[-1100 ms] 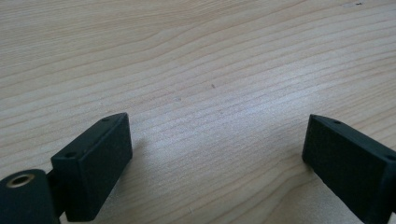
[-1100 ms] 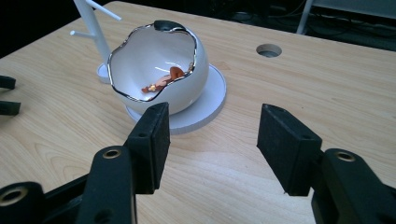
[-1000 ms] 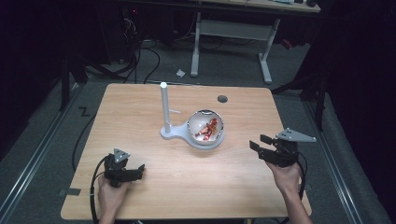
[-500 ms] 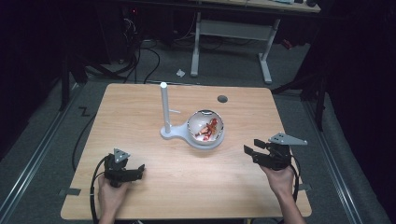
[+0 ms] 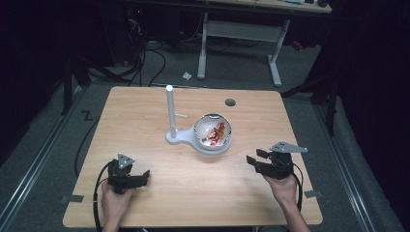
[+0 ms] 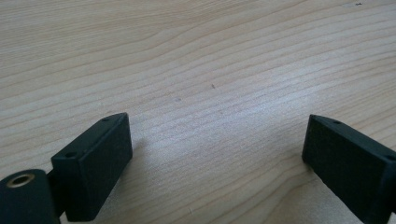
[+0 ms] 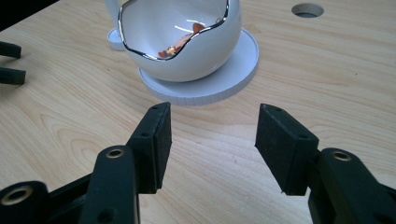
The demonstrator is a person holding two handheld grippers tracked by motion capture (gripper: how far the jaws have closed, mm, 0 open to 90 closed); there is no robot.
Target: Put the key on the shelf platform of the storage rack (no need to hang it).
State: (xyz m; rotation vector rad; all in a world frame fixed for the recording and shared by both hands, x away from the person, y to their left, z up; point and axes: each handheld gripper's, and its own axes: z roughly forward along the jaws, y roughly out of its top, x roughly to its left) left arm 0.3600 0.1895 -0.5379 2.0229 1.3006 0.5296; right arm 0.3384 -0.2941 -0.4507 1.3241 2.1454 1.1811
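Note:
A white egg-shaped bowl (image 5: pixel 213 132) with a jagged silver rim sits on a round white base (image 7: pixel 233 74) at the table's middle; red and orange bits (image 7: pixel 180 43) lie inside it. A white post (image 5: pixel 170 110) rises from the same base on its left. My right gripper (image 5: pixel 257 161) hovers right of the bowl, pointing at it, open with nothing between its jaws (image 7: pixel 212 140). My left gripper (image 5: pixel 143 177) rests near the front left of the table, open over bare wood (image 6: pixel 217 135).
The wooden table (image 5: pixel 145 116) has a round cable hole (image 5: pixel 230 102) behind the bowl. Cables trail from both grippers off the front edge. A desk frame (image 5: pixel 237 34) and floor cables stand beyond the table's far side.
My right gripper has moved left and a little nearer the front edge, toward the bowl. The left gripper has stayed put.

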